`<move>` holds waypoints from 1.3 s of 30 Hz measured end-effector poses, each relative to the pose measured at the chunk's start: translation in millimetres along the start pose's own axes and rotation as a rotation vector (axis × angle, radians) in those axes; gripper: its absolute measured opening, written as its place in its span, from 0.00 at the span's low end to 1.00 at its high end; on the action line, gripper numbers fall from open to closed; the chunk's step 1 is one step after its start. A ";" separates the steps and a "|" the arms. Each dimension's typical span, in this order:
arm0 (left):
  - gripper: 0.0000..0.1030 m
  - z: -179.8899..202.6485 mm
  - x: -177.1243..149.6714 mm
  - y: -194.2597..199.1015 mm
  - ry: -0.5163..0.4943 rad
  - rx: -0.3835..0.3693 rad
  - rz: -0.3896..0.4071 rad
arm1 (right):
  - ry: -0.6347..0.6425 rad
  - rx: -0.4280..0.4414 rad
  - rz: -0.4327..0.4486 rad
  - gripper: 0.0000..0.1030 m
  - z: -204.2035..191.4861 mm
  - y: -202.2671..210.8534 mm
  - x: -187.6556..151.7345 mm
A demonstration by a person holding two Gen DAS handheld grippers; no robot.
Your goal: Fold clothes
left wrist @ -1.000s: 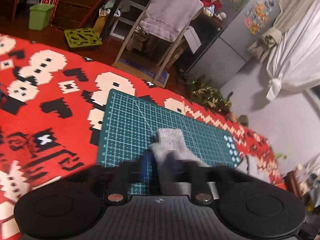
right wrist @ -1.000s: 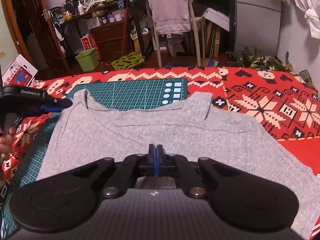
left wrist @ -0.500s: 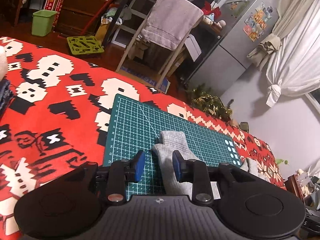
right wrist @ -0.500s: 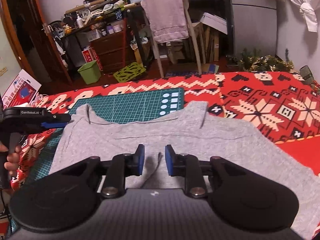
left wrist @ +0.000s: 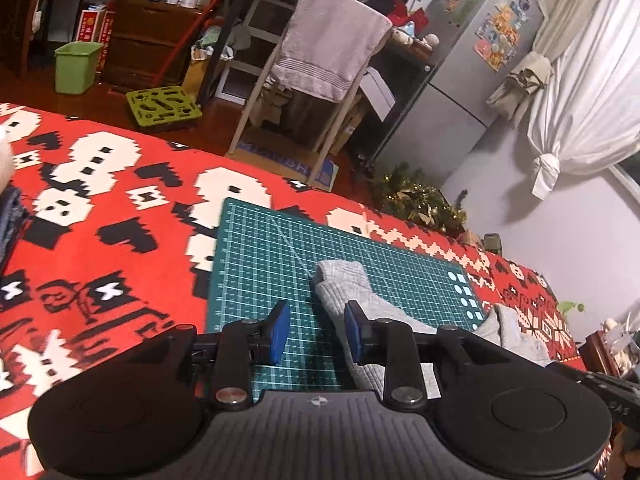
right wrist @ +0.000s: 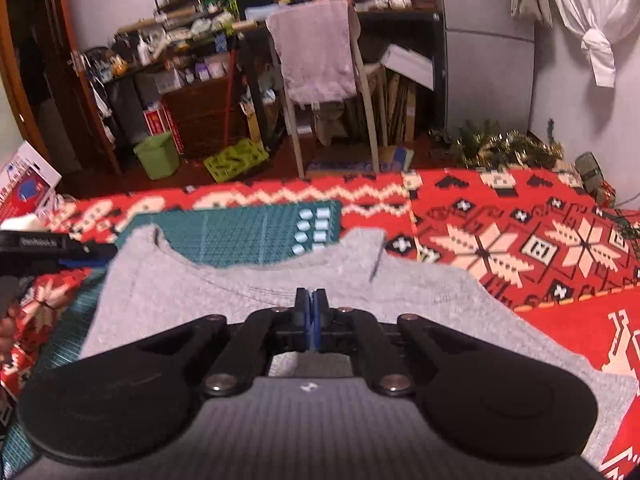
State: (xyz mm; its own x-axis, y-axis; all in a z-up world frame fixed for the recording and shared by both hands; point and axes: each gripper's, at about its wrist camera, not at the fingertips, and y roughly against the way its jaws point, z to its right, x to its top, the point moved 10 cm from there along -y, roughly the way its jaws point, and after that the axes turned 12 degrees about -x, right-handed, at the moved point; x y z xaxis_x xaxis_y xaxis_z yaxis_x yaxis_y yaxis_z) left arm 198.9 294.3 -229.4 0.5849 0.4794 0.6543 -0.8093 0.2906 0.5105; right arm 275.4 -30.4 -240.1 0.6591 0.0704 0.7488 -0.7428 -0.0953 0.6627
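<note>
While your grey top (right wrist: 224, 296) lies flat across the green cutting mat (left wrist: 272, 264) and red patterned cover (right wrist: 520, 248), your right gripper (right wrist: 311, 312) is clenched above its middle, pinching nothing visible. Your left gripper (left wrist: 316, 332) gapes beside a shoulder strap (left wrist: 340, 280). Its label is too blurred to read.

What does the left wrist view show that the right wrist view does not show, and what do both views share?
Only the left wrist view shows the left gripper open beside the garment's strap, and fridge magnets. Only the right wrist view shows the whole width of the grey top, and the right gripper shut above it. Both show the green cutting mat, the red patterned cloth and the towel on the chair.
</note>
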 end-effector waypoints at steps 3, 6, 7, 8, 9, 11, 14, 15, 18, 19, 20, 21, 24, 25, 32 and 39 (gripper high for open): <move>0.27 0.6 -3.0 -9.2 -0.008 0.014 -0.019 | -0.022 -0.024 -0.007 0.02 7.1 -2.2 -2.4; 0.27 4.2 -3.9 -13.8 -0.063 0.043 -0.027 | -0.031 -0.030 -0.023 0.02 10.5 -6.6 -4.9; 0.27 5.8 -4.1 -15.3 -0.092 0.059 -0.031 | -0.021 -0.034 -0.043 0.02 10.1 -11.5 -8.1; 0.27 7.4 -4.2 -16.7 -0.120 0.076 -0.036 | -0.017 -0.035 -0.061 0.03 10.2 -16.5 -11.4; 0.27 9.3 -4.5 -17.6 -0.146 0.092 -0.042 | -0.022 -0.037 -0.065 0.04 11.1 -18.4 -13.1; 0.27 12.6 -4.3 -15.0 -0.176 0.106 -0.038 | -0.036 -0.046 -0.051 0.13 14.5 -16.4 -13.4; 0.27 17.7 -5.3 -4.3 -0.182 0.085 -0.018 | -0.053 -0.063 -0.022 0.19 22.5 -2.2 -11.7; 0.27 20.3 -6.5 0.4 -0.181 0.078 -0.014 | -0.061 -0.061 -0.018 0.19 24.4 4.3 -12.5; 0.27 34.4 -14.6 18.6 -0.195 0.043 -0.008 | -0.093 0.005 -0.040 0.19 20.0 27.7 -22.8; 0.27 40.9 -19.6 25.9 -0.199 0.024 -0.008 | -0.106 0.033 -0.053 0.19 16.7 34.4 -27.5; 0.27 47.5 -25.3 32.5 -0.199 0.005 -0.012 | -0.121 0.064 -0.068 0.19 12.7 40.5 -32.6; 0.27 54.9 -31.9 38.8 -0.194 -0.017 -0.017 | -0.131 0.088 -0.084 0.19 8.2 45.9 -38.8; 0.27 73.9 -54.1 55.7 -0.190 -0.069 -0.039 | -0.155 0.150 -0.134 0.19 -6.0 60.9 -59.1; 0.27 80.0 -61.6 61.2 -0.190 -0.085 -0.047 | -0.163 0.171 -0.150 0.20 -10.7 66.0 -65.7; 0.28 106.9 -110.1 80.7 -0.240 -0.103 -0.102 | 0.011 0.157 -0.128 0.26 -45.3 80.4 -87.9; 0.32 116.4 -134.9 75.5 -0.362 -0.024 -0.146 | 0.118 0.107 -0.114 0.02 -54.8 70.0 -86.1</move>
State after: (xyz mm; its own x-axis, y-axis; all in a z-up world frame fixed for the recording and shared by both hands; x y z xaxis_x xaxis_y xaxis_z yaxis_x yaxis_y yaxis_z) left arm 65.2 155.2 -214.1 0.6721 0.1090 0.7323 -0.7143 0.3559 0.6026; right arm 160.2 11.3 -257.6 0.7151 0.2024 0.6691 -0.6432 -0.1844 0.7432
